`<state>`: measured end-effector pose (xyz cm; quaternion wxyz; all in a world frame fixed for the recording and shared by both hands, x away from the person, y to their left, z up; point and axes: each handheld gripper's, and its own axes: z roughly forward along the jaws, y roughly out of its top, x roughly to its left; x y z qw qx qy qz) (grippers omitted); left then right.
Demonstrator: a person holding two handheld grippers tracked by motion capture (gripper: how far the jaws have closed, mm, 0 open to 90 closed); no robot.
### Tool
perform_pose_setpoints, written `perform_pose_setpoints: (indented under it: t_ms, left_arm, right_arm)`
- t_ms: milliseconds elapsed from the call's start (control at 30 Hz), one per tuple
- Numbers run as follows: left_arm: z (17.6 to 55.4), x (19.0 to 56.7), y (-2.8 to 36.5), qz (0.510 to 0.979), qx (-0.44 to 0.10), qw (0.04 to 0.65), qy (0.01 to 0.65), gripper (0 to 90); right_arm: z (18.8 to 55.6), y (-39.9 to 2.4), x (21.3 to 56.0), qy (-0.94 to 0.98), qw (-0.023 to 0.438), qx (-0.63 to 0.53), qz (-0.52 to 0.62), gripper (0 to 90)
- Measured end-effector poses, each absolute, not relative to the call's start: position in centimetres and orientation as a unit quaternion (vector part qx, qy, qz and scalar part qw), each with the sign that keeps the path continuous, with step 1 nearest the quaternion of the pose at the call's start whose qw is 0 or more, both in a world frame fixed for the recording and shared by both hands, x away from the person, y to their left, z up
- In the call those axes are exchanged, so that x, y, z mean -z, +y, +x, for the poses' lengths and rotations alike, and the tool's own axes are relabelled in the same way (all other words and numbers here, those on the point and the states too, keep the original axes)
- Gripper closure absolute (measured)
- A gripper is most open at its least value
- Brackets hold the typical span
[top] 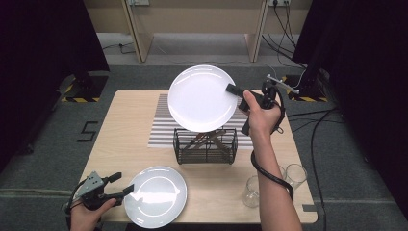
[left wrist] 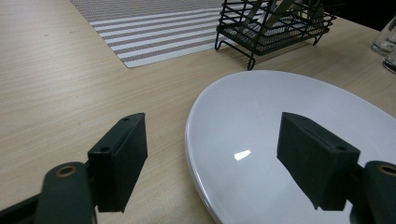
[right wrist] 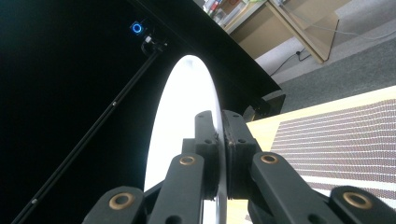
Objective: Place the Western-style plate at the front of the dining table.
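Right gripper (top: pixel 232 89) held a white plate (top: pixel 202 98) by its rim, fingers (right wrist: pixel 210 140) clamped tight on the edge, plate raised and tilted above the wire rack (top: pixel 206 145) on the bench (top: pixel 125 139). Left gripper (top: pixel 121 183) stood wide open, fingers (left wrist: pixel 119 158) straddling the edge of a second plate (top: pixel 155 196) lying flat near the bench's front.

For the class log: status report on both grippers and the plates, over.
Right gripper shut on raised plate, tilted above wire rack. Left gripper open, jaws straddling rim of second plate flat on table. Two glasses near right forearm.
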<state>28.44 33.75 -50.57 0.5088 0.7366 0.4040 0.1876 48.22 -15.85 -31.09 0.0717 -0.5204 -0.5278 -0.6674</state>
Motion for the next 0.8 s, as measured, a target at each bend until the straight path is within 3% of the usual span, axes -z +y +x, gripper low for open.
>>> perform_pose_setpoints:
  t_ms: [800]
  left_arm:
    - [28.47,50.60,33.77,0.737,-0.187,0.509,0.404,24.1]
  right_arm:
    - [48.88,-16.02,31.09,-0.523,0.072,0.665,-0.528,86.2]
